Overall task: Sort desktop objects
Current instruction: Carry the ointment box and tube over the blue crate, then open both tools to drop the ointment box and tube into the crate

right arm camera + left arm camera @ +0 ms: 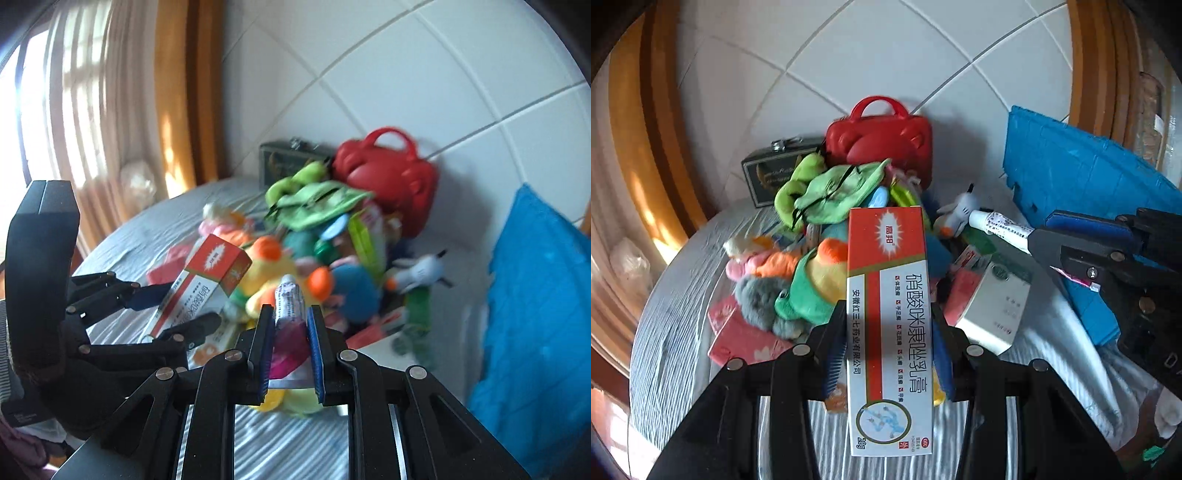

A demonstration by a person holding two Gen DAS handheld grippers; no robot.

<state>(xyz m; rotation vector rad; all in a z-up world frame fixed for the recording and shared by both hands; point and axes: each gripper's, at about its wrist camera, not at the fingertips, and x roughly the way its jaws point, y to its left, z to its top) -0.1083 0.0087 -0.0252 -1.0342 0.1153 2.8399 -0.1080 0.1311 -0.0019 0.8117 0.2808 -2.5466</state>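
Grey striped cloth (676, 332) shows bare around a toy heap (812, 266) crowded against the white tiled wall (886, 55). The left gripper (888, 334) pinches a red-and-white ointment box (888, 314) above the heap; beside it, the right gripper (290, 354) clamps a white tube (290, 299) lengthwise.

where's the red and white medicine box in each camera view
Left wrist: box at bottom centre, clamped in the left gripper, pointing at the toy pile.
Right wrist: box at left of centre, held by the left gripper.
Shared landmark: red bag against the tiled wall.
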